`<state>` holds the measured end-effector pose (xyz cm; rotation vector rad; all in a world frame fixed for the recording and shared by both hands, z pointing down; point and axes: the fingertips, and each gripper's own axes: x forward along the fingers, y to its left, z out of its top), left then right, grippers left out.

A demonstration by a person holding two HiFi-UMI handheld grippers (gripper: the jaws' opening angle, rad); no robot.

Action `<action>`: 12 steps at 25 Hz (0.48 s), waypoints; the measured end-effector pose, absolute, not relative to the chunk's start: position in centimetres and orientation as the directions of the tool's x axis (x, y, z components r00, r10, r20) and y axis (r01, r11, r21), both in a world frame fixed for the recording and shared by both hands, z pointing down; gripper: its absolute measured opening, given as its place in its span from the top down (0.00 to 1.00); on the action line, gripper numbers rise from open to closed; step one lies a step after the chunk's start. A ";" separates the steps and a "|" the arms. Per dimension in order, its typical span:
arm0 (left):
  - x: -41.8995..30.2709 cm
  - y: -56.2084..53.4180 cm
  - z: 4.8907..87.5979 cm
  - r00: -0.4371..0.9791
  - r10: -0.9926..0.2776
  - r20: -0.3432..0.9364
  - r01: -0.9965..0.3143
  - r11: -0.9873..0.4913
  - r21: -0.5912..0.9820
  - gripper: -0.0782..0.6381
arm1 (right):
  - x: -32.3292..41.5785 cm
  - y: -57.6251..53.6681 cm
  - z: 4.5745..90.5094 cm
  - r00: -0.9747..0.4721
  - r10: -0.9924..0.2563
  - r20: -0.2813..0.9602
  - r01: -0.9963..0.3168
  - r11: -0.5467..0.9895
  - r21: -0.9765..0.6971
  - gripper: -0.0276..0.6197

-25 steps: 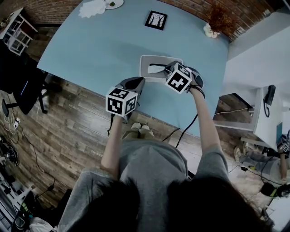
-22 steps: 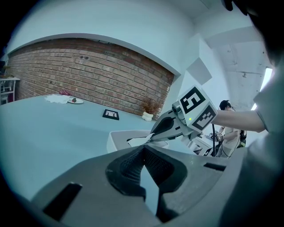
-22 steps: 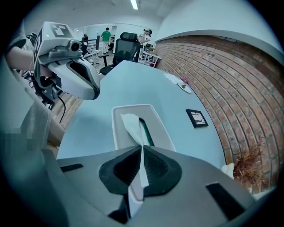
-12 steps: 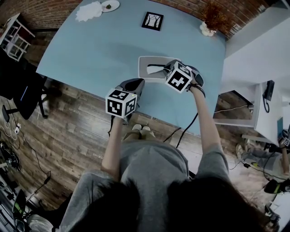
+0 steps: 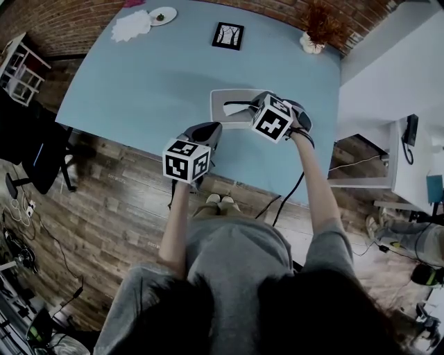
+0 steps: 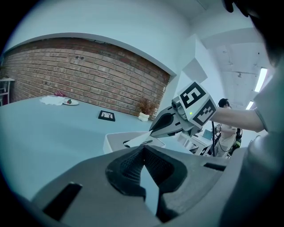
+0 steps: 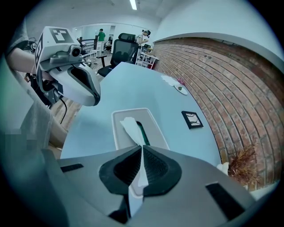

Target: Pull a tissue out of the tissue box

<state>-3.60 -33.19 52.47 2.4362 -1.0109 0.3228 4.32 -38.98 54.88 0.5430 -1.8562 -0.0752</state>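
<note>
Grasp made: the right hand-held gripper pinches the tissue standing from the tissue box mid-counter. Next, likely a steady upward draw. The left hand-held gripper, pressed together and empty, hangs at the box's 7 o'clock.

counting now: two grippers up, left gripper and right gripper. two marker cubes, left cube and right cube. one blue table. one tissue box on it, with one tissue showing. further back, singles all the way: one picture frame, one plate, one white cloth, one potted plant.
</note>
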 end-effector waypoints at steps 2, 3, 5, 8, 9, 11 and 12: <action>-3.6 -33.2 52.3 0.706 -0.595 0.383 -0.707 -0.615 0.349 0.89 | 4.3 -38.9 54.7 -0.251 -0.399 0.882 -0.334 0.891 0.308 0.95; -3.6 -33.2 52.2 0.711 -0.592 0.381 -0.703 -0.615 0.357 0.89 | 4.4 -39.0 54.6 -0.252 -0.400 0.881 -0.336 0.890 0.308 0.95; -3.7 -33.4 52.1 0.714 -0.590 0.377 -0.700 -0.615 0.363 0.89 | 4.4 -39.1 54.4 -0.254 -0.405 0.879 -0.340 0.888 0.311 0.95; -3.7 -33.5 52.0 0.713 -0.590 0.379 -0.701 -0.620 0.354 0.89 | 4.5 -39.1 54.0 -0.255 -0.409 0.876 -0.343 0.885 0.314 0.95; -3.7 -33.5 52.0 0.715 -0.589 0.377 -0.699 -0.622 0.354 0.89 | 4.5 -39.0 53.9 -0.255 -0.409 0.876 -0.343 0.885 0.313 0.95; -3.7 -33.4 51.9 0.718 -0.586 0.375 -0.695 -0.626 0.354 0.89 | 4.5 -38.9 53.7 -0.255 -0.408 0.877 -0.342 0.886 0.313 0.95; -3.7 -33.4 51.9 0.719 -0.585 0.375 -0.694 -0.628 0.351 0.89 | 4.5 -38.8 53.6 -0.256 -0.407 0.877 -0.341 0.887 0.312 0.95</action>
